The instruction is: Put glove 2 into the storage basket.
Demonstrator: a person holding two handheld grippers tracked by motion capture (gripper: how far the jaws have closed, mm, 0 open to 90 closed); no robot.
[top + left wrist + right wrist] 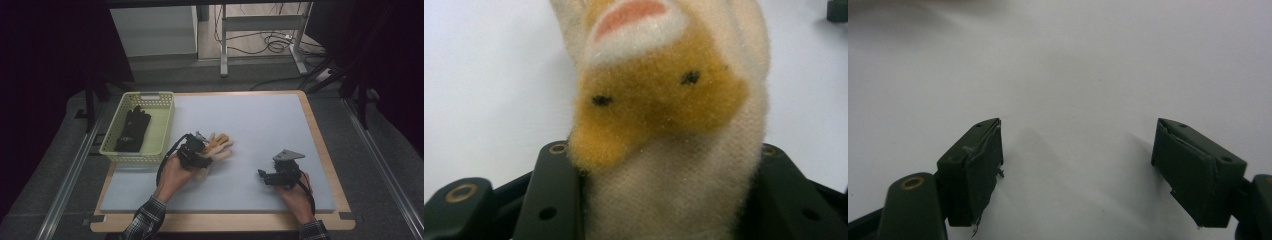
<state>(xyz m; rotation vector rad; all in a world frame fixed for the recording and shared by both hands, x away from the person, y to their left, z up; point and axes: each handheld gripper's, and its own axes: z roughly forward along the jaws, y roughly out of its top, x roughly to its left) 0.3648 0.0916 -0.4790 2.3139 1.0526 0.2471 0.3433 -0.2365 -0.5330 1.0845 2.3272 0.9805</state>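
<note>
So on the bench (260, 120) there's a yellow basket (161, 131) with a black glove (132, 129) already in it. Left tongs (659, 165) are clamped on the cream-and-orange glove (664, 100) just right of it; next move's probably dropping it in. Right tongs (1078, 165) gape wide, empty.

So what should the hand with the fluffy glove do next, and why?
Probably lift the fluffy glove and carry it toward the yellow basket. The left gripper is already shut on it, a black glove lies in that basket, and the right gripper is open and empty.
</note>
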